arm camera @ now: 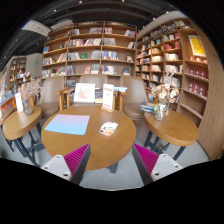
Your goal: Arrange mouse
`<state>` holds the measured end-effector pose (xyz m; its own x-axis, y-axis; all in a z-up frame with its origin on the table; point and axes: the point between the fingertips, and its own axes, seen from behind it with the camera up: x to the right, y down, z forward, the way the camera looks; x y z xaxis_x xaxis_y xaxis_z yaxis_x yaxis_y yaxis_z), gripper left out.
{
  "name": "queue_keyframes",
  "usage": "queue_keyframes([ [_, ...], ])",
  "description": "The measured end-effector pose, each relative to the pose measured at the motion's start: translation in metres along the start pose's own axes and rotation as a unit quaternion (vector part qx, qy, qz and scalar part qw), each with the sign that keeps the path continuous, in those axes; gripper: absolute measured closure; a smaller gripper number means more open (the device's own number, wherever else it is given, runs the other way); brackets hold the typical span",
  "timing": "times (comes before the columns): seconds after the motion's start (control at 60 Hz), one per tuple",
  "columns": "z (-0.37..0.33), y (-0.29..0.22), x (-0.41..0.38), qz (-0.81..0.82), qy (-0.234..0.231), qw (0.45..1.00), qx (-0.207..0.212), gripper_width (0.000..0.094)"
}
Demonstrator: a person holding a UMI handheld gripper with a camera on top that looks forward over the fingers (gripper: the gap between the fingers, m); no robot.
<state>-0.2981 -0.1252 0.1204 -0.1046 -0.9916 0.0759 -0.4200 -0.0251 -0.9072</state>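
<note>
A: What is seen at the back, biggest first?

B: Bookshelves (95, 50) are seen along the far wall & the side wall, packed w/ books. Ahead of the fingers a round wooden table (95, 145) is set, w/ smaller round tables to either side: one (20, 122) on the left, one (178, 125) on the right.

A: And on the middle table?

B: A light blue mat (67, 124) is laid on its left half. The mouse (108, 128) (white, small, shape hard to make out) is placed just right of the mat, apart from it, near the table's centre. Upright cards (96, 95) are stood at the far edge.

A: The right table?

B: A vase of flowers (162, 103) is stood on it.

A: Gripper?

B: The gripper (109, 158) is held wide open, nothing gripped; the magenta pads (76, 157) are seen well apart, short of the table's near edge. The mouse is beyond them, roughly btw their lines.
</note>
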Motion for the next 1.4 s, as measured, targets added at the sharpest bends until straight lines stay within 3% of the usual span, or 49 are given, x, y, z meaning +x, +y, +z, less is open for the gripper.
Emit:
queue_keyframes([
  [0.65, 0.15, 0.033, -0.036, 0.006, -0.028, 0.999, -0.046, 0.0076],
  [1.4, 0.283, 0.016, -0.042, 0.022, -0.029, 0.992, -0.125, 0.0084],
])
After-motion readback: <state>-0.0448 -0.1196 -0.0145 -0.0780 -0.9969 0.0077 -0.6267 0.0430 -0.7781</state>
